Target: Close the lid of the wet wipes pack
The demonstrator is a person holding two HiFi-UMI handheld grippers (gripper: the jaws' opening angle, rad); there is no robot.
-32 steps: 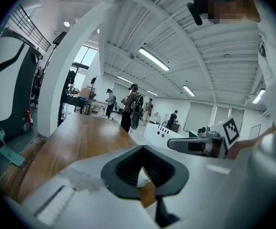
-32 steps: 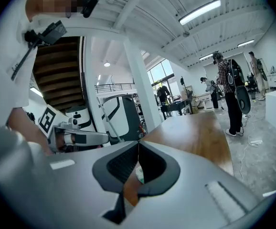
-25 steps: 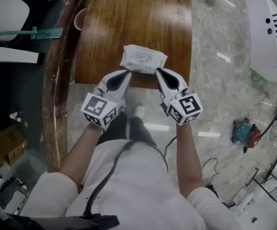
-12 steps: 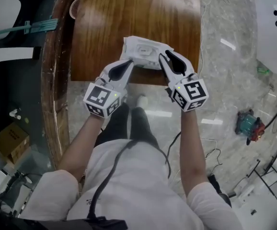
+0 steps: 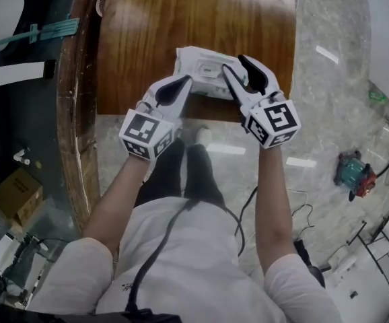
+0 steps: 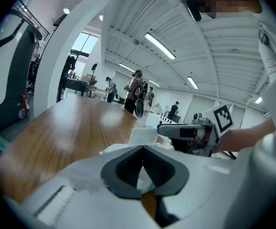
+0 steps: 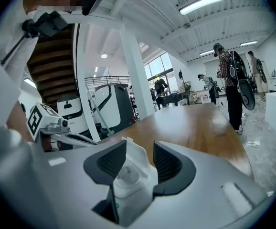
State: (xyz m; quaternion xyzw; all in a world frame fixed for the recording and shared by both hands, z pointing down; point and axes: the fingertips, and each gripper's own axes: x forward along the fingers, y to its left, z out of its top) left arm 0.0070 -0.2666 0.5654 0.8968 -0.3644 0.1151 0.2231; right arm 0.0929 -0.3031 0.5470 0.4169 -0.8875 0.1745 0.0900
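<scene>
Wipes pack (image 5: pixel 204 69) lies on the wooden table (image 5: pixel 181 19), at its near edge. Right gripper (image 5: pixel 235 64) straddles the pack's right end; its jaws have just been opening and stand apart, with the pack between them, unclamped. Left gripper (image 5: pixel 184 81) has its jaws together, tips at the pack's left end.

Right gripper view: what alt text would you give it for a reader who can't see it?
The right hand-held gripper, whose jaws have just been opening wide, has a white wet wipes pack between them, its lid apparently raised. Beyond runs a long wooden table in a bright hall, with people standing at far right.
</scene>
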